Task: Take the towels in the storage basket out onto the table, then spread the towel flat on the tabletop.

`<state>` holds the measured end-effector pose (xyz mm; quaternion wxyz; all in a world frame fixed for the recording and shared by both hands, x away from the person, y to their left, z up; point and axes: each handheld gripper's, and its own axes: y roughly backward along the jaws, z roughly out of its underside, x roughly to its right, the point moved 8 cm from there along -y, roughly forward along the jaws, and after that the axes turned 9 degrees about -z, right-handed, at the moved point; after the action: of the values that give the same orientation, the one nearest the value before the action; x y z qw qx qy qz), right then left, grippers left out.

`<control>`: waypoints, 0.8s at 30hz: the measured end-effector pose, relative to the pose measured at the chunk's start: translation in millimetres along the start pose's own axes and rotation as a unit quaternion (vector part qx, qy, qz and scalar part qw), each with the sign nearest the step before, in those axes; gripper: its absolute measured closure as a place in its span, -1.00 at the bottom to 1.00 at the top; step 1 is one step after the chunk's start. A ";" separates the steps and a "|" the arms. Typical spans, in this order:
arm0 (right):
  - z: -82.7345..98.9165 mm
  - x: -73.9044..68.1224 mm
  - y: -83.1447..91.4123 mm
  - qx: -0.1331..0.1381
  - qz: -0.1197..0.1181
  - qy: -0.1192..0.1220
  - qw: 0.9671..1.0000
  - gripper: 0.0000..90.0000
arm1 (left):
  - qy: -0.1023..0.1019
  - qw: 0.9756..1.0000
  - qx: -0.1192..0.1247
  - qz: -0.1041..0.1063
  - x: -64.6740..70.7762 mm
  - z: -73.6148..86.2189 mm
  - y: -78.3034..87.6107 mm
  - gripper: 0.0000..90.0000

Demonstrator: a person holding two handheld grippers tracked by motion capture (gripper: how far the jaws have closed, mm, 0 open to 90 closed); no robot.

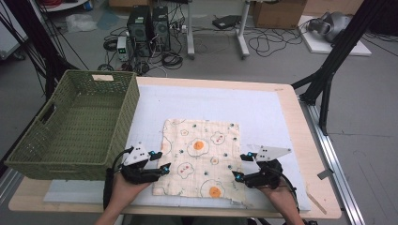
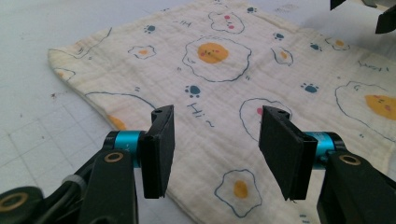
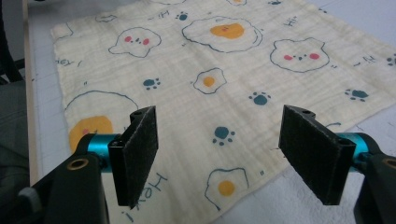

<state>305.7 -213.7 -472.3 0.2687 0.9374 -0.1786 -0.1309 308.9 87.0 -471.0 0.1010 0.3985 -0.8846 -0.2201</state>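
Cotton cloth: the cream cloth (image 1: 201,157) with fried eggs, bear faces and blue paws printed on it lies flat and spread out on the pale mat (image 1: 263,112), near the person's edge of the wooden table (image 1: 300,126).
Left gripper: the left gripper (image 1: 158,162) hangs over the cloth's left edge near the close corner. Its jaws stand wide apart with nothing between them, and in the left gripper view (image 2: 215,140) the cloth shows just under the gap.
Right gripper: the right gripper (image 1: 243,167) sits at the cloth's right edge near the other close corner. Its jaws are also spread wide and hold nothing; the right gripper view (image 3: 219,154) looks over the cloth's edge.
Basket: the green woven basket (image 1: 44,152) stands to the left of the mat, well apart from the cloth, and looks empty.
Step in hand: it looks like both grippers are getting ready to pinch the two close corners, likely to fold the cloth.
How to do it well: each gripper should dip down so one pad slides under the edge and one stays on top, then squeeze on the cloth only, not on the mat.
Both sides: the two hands should lift together and keep even, so the cloth stays smooth.
Watch out: thin cloth can slip or bunch up, so a slow, low lift seems best.
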 end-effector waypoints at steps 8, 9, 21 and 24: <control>0.8 -0.7 -1.2 -0.005 0.000 0.001 1.000 -0.38 | -0.002 1.000 0.000 0.000 0.5 -0.1 -0.3 0.02; 1.0 -0.9 -1.2 -0.006 0.000 0.001 1.000 -0.38 | -0.003 1.000 -0.001 0.000 0.7 -0.1 -0.3 0.02; 1.3 -1.1 -1.9 -0.009 0.000 0.001 1.000 -0.38 | -0.003 1.000 0.000 -0.001 0.0 -0.3 -0.1 0.02; 1.4 -1.5 -1.6 -0.010 0.000 0.001 1.000 -0.38 | -0.004 1.000 0.001 -0.001 0.0 -0.8 0.7 0.02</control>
<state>304.3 -212.5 -474.1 0.2779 0.9349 -0.1770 -0.1322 308.8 87.2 -470.0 0.0965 0.3984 -0.8850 -0.2207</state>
